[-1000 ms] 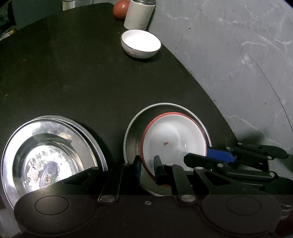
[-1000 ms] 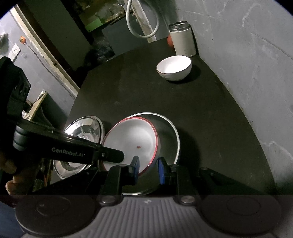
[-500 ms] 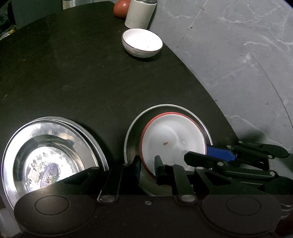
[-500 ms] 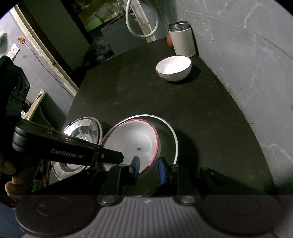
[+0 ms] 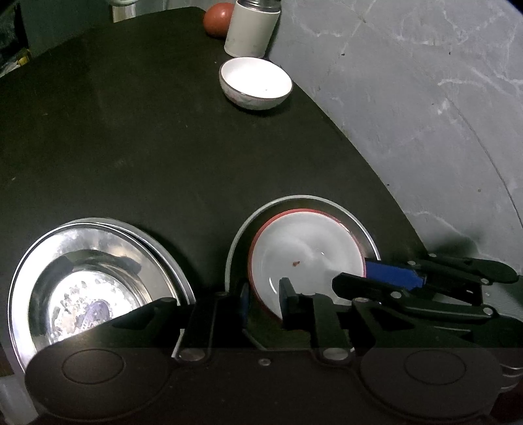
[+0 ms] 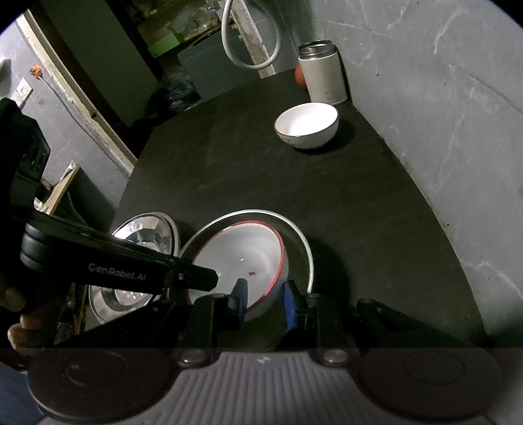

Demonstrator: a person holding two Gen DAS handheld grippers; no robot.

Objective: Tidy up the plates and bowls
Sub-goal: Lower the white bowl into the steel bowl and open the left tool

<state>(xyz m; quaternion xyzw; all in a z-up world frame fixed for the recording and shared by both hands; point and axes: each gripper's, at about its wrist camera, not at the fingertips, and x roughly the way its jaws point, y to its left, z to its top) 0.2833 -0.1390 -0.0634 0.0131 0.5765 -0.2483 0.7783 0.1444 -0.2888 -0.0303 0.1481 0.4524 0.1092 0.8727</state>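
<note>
Both claws, left (image 5: 264, 296) and right (image 6: 264, 299), sit narrowly parted, tips converging.

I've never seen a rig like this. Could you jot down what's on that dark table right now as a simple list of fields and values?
surface: dark table beside a grey wall
red-rimmed bowl: white inside, sitting in a metal plate
left gripper: straddles the bowl's near rim
right gripper: straddles the same bowl's rim on its side
steel plates: stacked at the left, shiny
white bowl: alone, farther back
canister: upright behind it
round red object: beside the canister
</note>
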